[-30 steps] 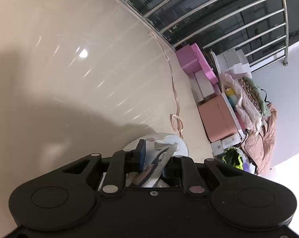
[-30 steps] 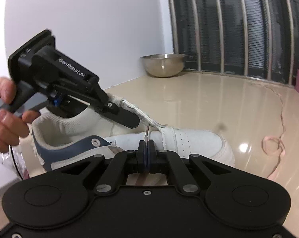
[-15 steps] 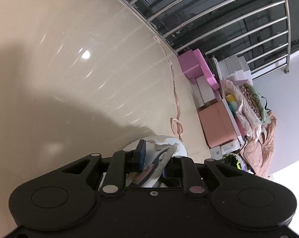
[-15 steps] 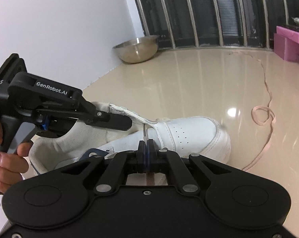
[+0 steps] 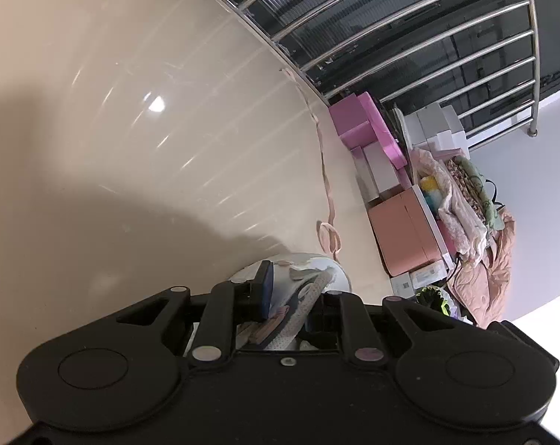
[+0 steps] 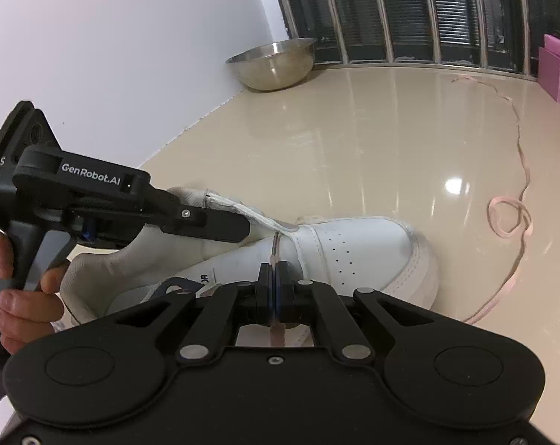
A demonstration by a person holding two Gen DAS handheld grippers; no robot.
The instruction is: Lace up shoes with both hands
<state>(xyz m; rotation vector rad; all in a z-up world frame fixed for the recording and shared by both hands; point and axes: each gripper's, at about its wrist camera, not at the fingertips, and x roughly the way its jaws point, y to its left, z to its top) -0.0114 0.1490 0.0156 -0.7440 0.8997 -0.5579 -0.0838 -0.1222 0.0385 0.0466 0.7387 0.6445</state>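
A white sneaker (image 6: 354, 244) lies on the glossy beige floor (image 6: 372, 141), toe to the right. My left gripper (image 6: 242, 226), held by a hand (image 6: 20, 296) at the left, is shut on the shoe's eyelet flap; the left wrist view shows that flap (image 5: 309, 296) between its fingers. My right gripper (image 6: 274, 274) is shut on the stiff tip (image 6: 276, 244) of a pink lace, which points up at the flap's edge. The rest of the pink lace (image 6: 510, 218) trails over the floor to the right in a loop. The eyelet itself is hidden.
A steel bowl (image 6: 272, 63) stands by the white wall at the back. A barred railing (image 5: 409, 37) lines the far side. Pink boxes (image 5: 361, 129), a salmon box (image 5: 409, 230) and piled cloth (image 5: 465, 200) crowd the floor's right edge.
The right gripper has rolled and tilted, so its view of the shoe has swung; the lace tip stays by the flap. The left gripper keeps its hold and has not moved.
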